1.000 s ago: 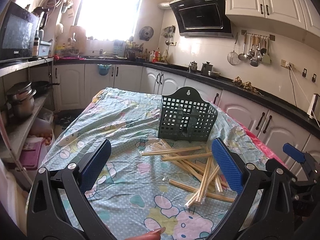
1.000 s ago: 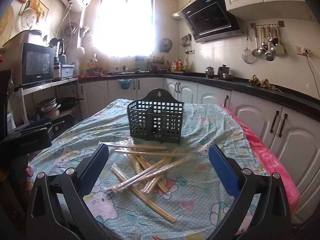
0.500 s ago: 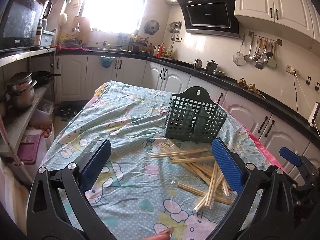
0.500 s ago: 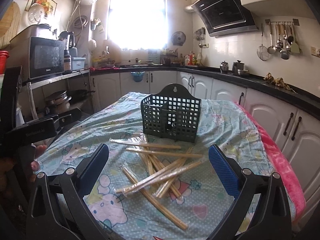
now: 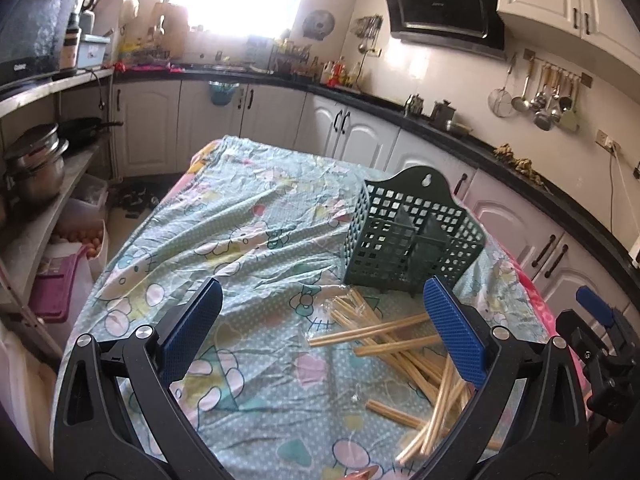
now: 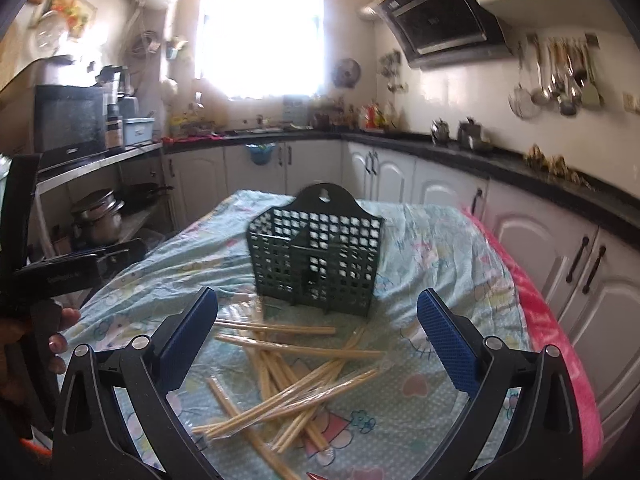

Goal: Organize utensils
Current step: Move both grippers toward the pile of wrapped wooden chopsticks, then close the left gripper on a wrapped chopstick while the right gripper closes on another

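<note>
Both cameras have moved in closer to the basket since a second ago, so it looks bigger now, and the sticks sit lower in each view.

The chopsticks (image 6: 292,376) are pale wooden sticks in clear wrappers (some wrappers shine in the light). They lie in a messy, crossed pile on the tablecloth (image 5: 240,248), just in front of the basket (image 6: 316,256). In the left wrist view the chopsticks (image 5: 404,356) sit to the right side, partly behind the right finger. None are in the basket.

The basket (image 5: 412,236) is dark green with square holes, a wall down its middle and a tall back with a hanging hole. It stands upright on the cloth.

The left gripper (image 5: 324,328) is spread wide, with nothing between its blue pads (image 5: 192,324). The right gripper (image 6: 318,336) is spread wide too, holding nothing, and the pile lies on the cloth between and below its fingers.

The cloth is light blue with cartoon cats and has many wrinkles. There is bare cloth to the left of the pile and behind the basket. A pink edge (image 6: 552,320) runs down the right side of the table, near the white cabinets (image 6: 540,240). On the left are shelves with pots (image 5: 36,160).
</note>
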Demonstrator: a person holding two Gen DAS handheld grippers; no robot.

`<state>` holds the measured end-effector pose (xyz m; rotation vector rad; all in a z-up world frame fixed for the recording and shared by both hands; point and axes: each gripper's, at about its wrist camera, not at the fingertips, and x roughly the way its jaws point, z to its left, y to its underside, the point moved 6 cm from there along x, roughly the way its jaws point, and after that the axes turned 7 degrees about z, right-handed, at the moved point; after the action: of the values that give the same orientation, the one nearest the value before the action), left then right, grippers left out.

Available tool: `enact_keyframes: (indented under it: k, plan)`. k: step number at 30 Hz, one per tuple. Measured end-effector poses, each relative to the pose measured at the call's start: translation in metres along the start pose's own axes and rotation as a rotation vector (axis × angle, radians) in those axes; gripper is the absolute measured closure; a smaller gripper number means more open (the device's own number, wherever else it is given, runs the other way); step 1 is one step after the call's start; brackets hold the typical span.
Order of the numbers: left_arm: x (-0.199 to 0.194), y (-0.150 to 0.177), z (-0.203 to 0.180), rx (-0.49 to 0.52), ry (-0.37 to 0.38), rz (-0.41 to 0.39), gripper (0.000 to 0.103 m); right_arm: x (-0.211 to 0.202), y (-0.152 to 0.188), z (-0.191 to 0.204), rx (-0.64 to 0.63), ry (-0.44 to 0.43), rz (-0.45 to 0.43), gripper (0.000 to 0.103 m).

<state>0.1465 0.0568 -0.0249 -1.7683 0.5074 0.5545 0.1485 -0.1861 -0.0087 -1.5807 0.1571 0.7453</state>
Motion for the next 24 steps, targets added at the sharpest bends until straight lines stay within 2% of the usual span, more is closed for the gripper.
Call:
enact_keyframes:
  k: [5, 11, 18, 22, 24]
  plan:
    - [0.026, -0.001, 0.005, -0.027, 0.005, 0.049, 0.010, 0.032, 0.012, -0.030, 0.089, 0.038, 0.102, 0.006]
    - [0.054, 0.009, 0.010, -0.067, 0.048, 0.119, 0.010, 0.062, 0.030, -0.051, 0.137, 0.058, 0.201, 0.006]
    - [0.080, 0.030, 0.021, -0.168, 0.117, 0.212, 0.010, 0.093, 0.047, -0.064, 0.207, 0.035, 0.307, 0.007]
    - [0.090, 0.037, 0.021, -0.191, 0.160, 0.247, 0.011, 0.105, 0.053, -0.066, 0.234, 0.012, 0.351, 0.017]
    - [0.095, 0.040, 0.021, -0.202, 0.175, 0.256, 0.016, 0.109, 0.055, -0.067, 0.244, 0.006, 0.360, 0.024]
